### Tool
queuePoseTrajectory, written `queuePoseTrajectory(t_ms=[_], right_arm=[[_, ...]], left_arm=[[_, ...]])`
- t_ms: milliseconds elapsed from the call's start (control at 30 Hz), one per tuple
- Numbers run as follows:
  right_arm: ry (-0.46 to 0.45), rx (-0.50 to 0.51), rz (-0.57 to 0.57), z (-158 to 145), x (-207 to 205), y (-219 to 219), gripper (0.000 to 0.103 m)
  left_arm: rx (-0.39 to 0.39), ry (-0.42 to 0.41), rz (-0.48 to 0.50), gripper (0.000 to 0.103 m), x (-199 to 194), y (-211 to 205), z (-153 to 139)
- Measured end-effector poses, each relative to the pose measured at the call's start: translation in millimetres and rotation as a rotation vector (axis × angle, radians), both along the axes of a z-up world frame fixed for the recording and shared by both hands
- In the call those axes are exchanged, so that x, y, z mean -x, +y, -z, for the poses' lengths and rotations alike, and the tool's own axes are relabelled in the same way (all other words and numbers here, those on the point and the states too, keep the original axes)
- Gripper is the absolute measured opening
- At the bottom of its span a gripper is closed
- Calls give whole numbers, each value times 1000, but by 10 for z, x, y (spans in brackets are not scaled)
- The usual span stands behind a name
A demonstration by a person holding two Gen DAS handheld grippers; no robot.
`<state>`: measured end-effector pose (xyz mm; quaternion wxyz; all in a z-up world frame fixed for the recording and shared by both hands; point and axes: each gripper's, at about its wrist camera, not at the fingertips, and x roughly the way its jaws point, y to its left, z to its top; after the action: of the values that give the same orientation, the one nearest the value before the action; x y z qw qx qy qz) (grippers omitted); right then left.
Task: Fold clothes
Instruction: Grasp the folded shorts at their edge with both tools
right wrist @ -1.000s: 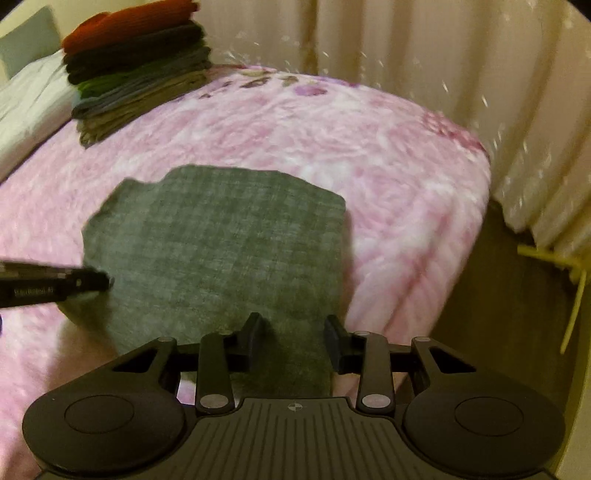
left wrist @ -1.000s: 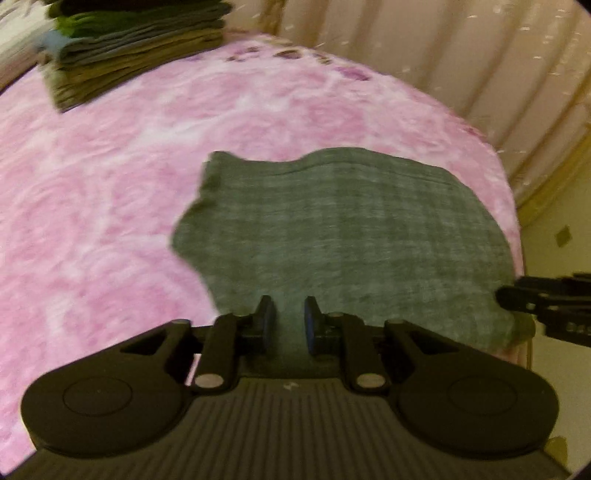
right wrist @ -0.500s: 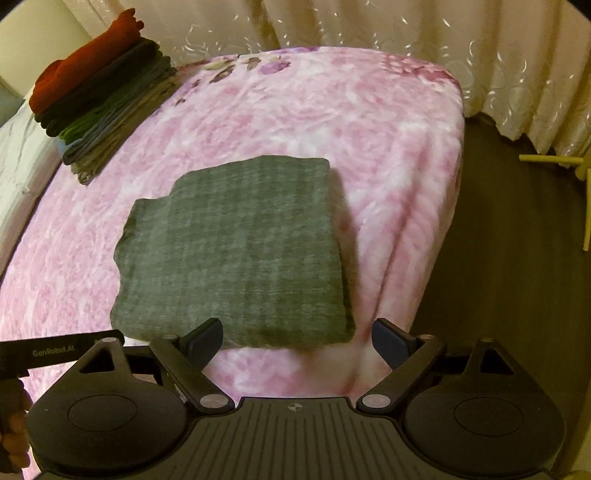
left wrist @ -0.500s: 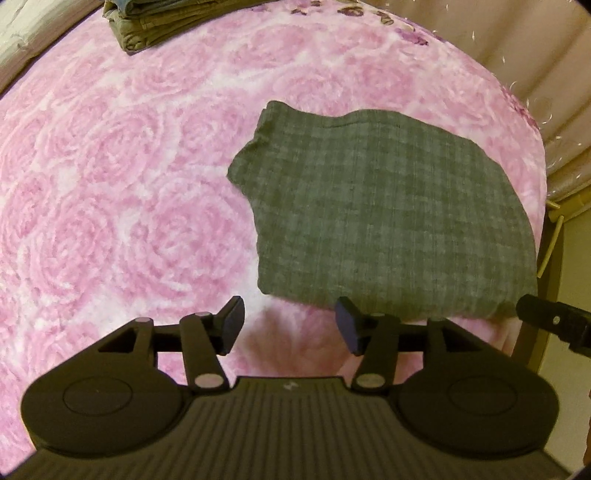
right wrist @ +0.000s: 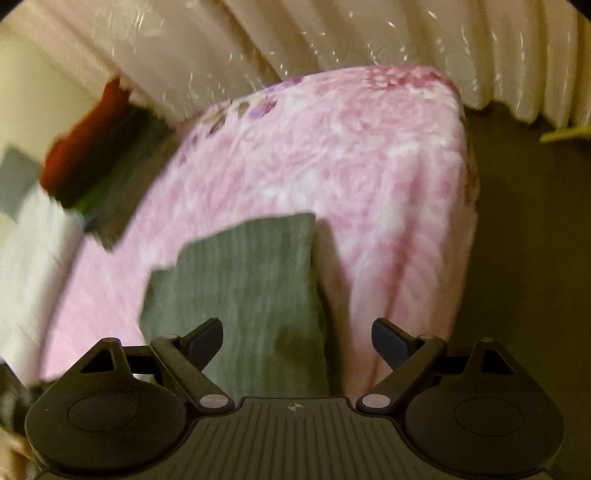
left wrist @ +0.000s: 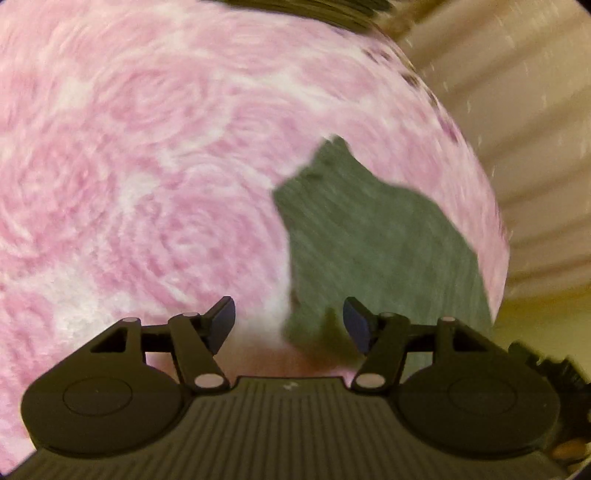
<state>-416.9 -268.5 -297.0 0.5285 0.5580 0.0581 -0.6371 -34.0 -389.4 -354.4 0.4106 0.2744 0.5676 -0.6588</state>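
Both claws are off the cloth now! A second ago the left claw point(left wrist: 289, 320) had its fingers nearly pinched together over the near edge of the grey cloth point(left wrist: 388, 251), and the right claw point(right wrist: 297, 341) sat low over the same edge; half a second ago both spread and let go. Now the left claw's fingers stand wide apart with nothing between them, and the right claw's fingers gape wider still, empty too.

The cloth lies folded flat on the pink bed point(left wrist: 147, 147), close to the bed's near right corner, one small flap jutting out at its far left. Both views are smeared with motion blur: the cameras are swinging, the left one sliding off to the left so the cloth now sits right of its fingers.

Far left on the bed, the stack point(right wrist: 99, 162) of folded clothes waits, red on top. The curtain point(right wrist: 332, 33) hangs behind.

My read: this fold is finished and released. The likely next job is to take the folded cloth by its edges and carry it over to the stack, though that loose flap could spoil the neat shape on the lift.
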Motion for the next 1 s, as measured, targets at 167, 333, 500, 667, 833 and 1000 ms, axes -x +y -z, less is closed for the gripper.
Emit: queuePoseTrajectory(t_ms=[167, 333, 500, 667, 833, 1000], right_arm=[[-168, 48, 9, 350, 296, -215, 90], [-213, 12, -38, 510, 387, -414, 86], [-85, -2, -115, 211, 320, -387, 71], [-193, 51, -98, 300, 451, -469, 71], [-344, 35, -139, 668, 537, -675, 69], [-433, 28, -156, 855, 553, -729, 42]], left_arm=[[-75, 185, -1, 58, 82, -220, 324], [-70, 289, 43, 59, 296, -379, 424], [-73, 316, 82, 59, 388, -454, 435], [-86, 342, 87, 59, 406, -480, 468], [-104, 401, 115, 53, 523, -526, 521], [-100, 418, 126, 27, 612, -516, 590]])
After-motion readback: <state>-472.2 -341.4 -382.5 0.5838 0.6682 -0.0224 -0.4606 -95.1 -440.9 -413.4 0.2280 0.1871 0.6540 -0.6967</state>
